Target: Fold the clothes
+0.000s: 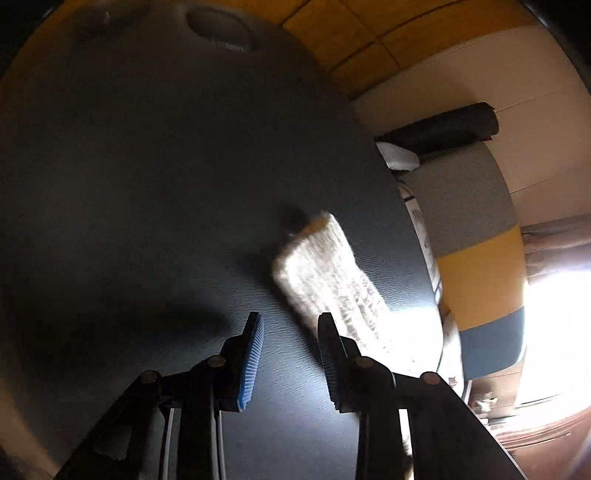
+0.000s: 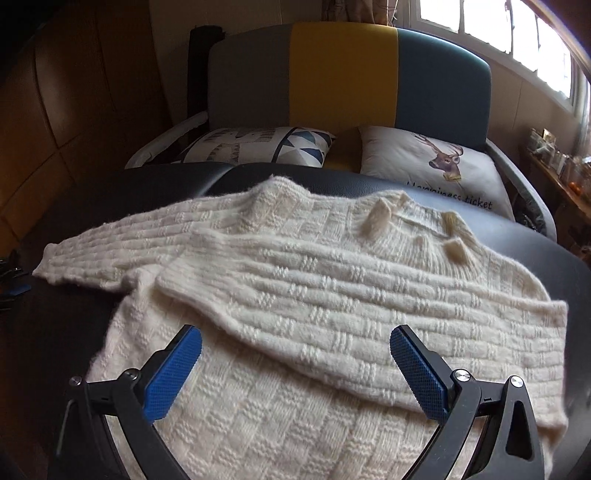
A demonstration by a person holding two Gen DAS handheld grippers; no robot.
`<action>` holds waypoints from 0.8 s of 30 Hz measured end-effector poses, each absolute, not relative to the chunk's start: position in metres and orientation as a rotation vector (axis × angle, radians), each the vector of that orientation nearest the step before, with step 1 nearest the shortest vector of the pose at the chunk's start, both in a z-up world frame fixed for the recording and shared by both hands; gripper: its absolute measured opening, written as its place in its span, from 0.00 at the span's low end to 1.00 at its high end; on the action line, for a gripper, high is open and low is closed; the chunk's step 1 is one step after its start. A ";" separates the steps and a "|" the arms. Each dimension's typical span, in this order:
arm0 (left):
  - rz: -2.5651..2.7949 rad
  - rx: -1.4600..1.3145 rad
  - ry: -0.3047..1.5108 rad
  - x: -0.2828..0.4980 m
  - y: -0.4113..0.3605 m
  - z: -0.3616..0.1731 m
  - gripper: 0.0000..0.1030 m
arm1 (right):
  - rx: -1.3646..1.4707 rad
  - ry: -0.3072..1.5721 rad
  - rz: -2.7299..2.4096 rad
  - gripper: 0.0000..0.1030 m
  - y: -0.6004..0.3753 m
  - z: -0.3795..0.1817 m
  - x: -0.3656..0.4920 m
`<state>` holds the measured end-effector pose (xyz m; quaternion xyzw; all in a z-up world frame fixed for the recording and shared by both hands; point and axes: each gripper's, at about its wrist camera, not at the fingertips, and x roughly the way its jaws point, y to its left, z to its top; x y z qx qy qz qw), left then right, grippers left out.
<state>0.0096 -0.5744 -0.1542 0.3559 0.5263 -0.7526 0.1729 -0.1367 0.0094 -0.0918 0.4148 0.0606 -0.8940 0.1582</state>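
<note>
A cream knitted sweater (image 2: 314, 295) lies spread on a black padded table (image 2: 155, 188). Its right sleeve is folded across the chest, and the left sleeve (image 2: 110, 240) stretches out to the left. My right gripper (image 2: 295, 354) hovers open over the sweater's lower body, with nothing between its blue pads. In the left wrist view, the end of one cream sleeve (image 1: 328, 277) lies on the black table (image 1: 166, 184). My left gripper (image 1: 290, 325) stands open just short of that cuff, its right finger close beside the sleeve's edge, holding nothing.
Behind the table stands a sofa (image 2: 351, 74) with grey, yellow and blue panels and two printed cushions (image 2: 432, 162). Wooden wall panels (image 2: 74, 110) are on the left. A window (image 2: 517, 33) and a cluttered shelf (image 2: 554, 166) are on the right.
</note>
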 end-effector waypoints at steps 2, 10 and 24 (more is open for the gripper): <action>-2.117 0.996 1.520 0.005 -0.576 -0.157 0.32 | 1.189 0.171 -2.566 1.00 0.010 -0.090 -0.143; -1.967 0.890 1.670 0.003 -0.595 -0.167 0.28 | 1.265 0.190 -2.610 1.00 0.024 -0.108 -0.171; -2.450 0.878 0.850 -0.043 -0.487 -0.066 0.04 | 1.321 0.102 -2.583 1.00 0.040 -0.135 -0.177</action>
